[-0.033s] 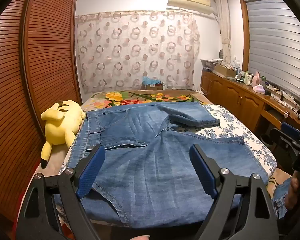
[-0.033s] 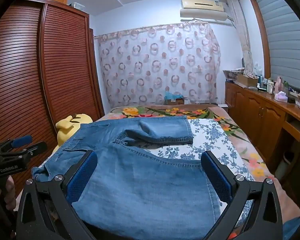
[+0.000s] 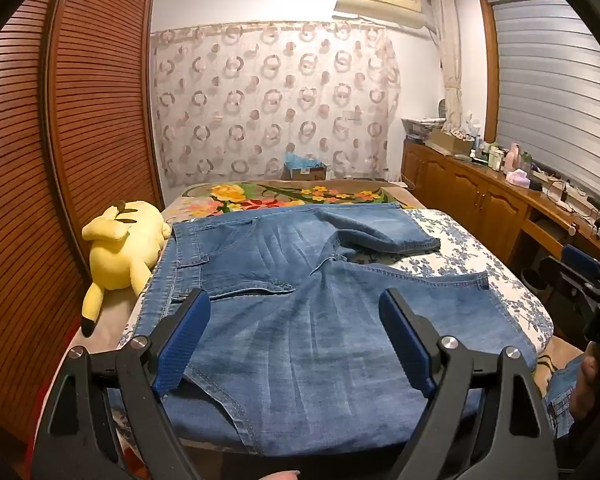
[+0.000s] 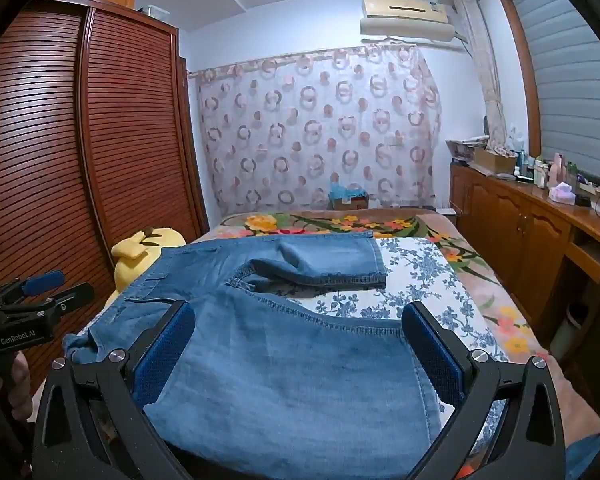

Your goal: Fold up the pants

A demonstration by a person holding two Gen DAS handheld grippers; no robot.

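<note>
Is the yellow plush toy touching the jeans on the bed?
Cannot tell. In the left wrist view the yellow plush toy lies right beside the jeans waistband; no plain contact or gap shows.

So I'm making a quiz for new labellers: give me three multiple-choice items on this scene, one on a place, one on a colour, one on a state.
1. Where is the plush toy?
A. beside the pants' waistband, by the wardrobe
B. on the counter
C. on the floor

2. What colour are the pants?
A. black
B. blue denim
C. khaki

3. How is the left claw?
A. shut on the pants
B. shut on nothing
C. open, holding nothing

Answers: 1 A, it lies along the bed edge beside the waistband; 2 B, faded blue denim; 3 C, its pads stand wide apart above the cloth.
</note>
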